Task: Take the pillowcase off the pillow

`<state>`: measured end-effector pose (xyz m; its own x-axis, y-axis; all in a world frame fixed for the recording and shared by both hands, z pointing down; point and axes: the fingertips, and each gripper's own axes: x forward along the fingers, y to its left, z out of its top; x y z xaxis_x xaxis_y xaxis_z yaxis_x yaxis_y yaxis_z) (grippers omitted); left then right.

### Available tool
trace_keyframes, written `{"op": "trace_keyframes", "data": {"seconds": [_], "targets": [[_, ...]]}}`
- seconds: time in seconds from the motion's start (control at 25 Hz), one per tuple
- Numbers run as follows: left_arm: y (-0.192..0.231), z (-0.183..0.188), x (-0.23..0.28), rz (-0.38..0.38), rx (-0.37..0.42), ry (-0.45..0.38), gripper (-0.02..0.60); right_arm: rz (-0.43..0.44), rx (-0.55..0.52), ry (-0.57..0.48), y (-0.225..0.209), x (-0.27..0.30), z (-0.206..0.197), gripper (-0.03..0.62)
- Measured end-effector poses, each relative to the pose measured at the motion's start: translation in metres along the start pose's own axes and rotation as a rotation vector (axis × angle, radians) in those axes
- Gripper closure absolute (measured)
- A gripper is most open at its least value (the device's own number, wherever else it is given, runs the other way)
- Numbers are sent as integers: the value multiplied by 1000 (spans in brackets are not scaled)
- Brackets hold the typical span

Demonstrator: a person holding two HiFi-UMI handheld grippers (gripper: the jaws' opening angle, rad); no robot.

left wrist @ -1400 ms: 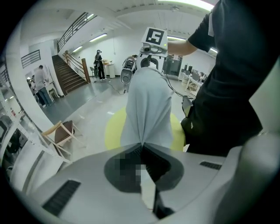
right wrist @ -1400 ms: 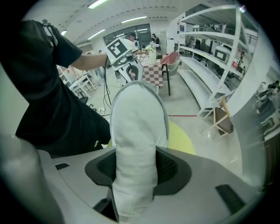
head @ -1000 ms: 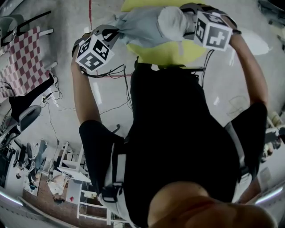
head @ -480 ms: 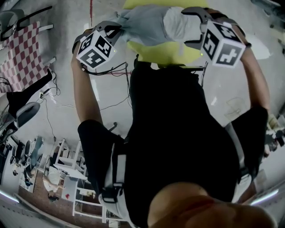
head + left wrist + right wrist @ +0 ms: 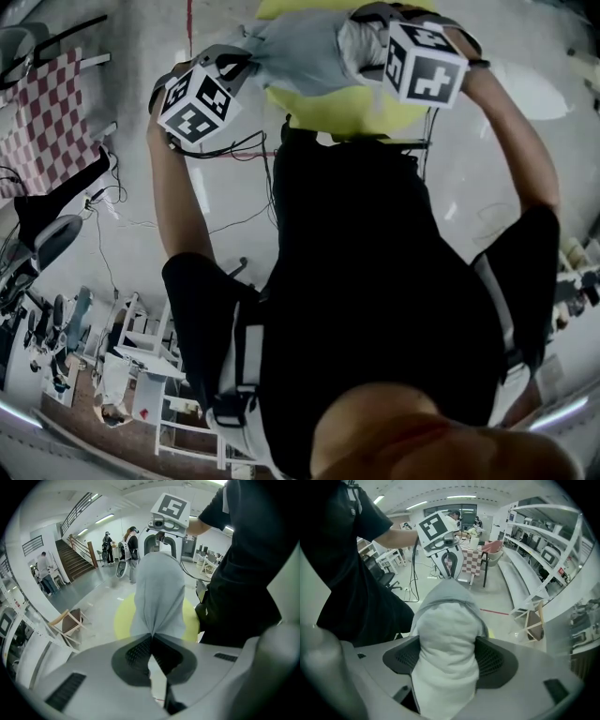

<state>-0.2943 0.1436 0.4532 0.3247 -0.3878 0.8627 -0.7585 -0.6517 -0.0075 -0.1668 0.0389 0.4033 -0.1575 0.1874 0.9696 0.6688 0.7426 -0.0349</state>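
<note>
Finding: the pillow (image 5: 447, 634) and pillowcase (image 5: 300, 52) are held off the ground as one bundle at twelve o'clock in the head view, strung between the two tools above a yellow round surface (image 5: 347, 108).

Left gripper (image 5: 152, 637), at eleven o'clock in the head view: jaws fully closed, a pinch of grey pillowcase cloth caught between the pads. The cloth fans out from the pinch toward twelve o'clock in the left gripper view. Judged purpose: this grip anchors the closed end of the cover so it can be drawn one way.

Right gripper (image 5: 449, 656), at one o'clock in the head view: jaws standing wide, the bare white end of the pillow filling the gap and touching both pads. No clear squeeze shows in the filling, so I judge it straddled, not yet clamped. Judged purpose: it is placed on the pillow alone, clear of the cover, so the two tools can pull apart.

Container and contents: the pillowcase is the only container here. Its open mouth rings the pillow just beyond the right pads, at twelve o'clock in the right gripper view. One end of the pillow protrudes bare; the rest is inside.

Task standing — part done, by my reading. Next requirement: a firm close on the pillow.
</note>
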Motion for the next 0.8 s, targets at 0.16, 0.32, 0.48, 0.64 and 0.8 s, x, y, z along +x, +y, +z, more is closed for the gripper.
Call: {"op": "trace_keyframes", "data": {"seconds": [0.16,0.32,0.48,0.64,0.8], "targets": [[-2,-6,6,-17,-16,-10,583,6,7,-20,5,4,2,377],[-4,-5,10,-28,-21,-26,583,27,13,-56,8,-4,0,441],[-1,-6,10,-27,-27,-36,583,22,23,-79,9,-10,-5,464],[-1,-5,13,-25,-26,-37,583,22,24,-91,12,-14,-9,481],[0,-15,16,-28,-54,-41,583,28,25,-106,12,-16,-8,495]]}}
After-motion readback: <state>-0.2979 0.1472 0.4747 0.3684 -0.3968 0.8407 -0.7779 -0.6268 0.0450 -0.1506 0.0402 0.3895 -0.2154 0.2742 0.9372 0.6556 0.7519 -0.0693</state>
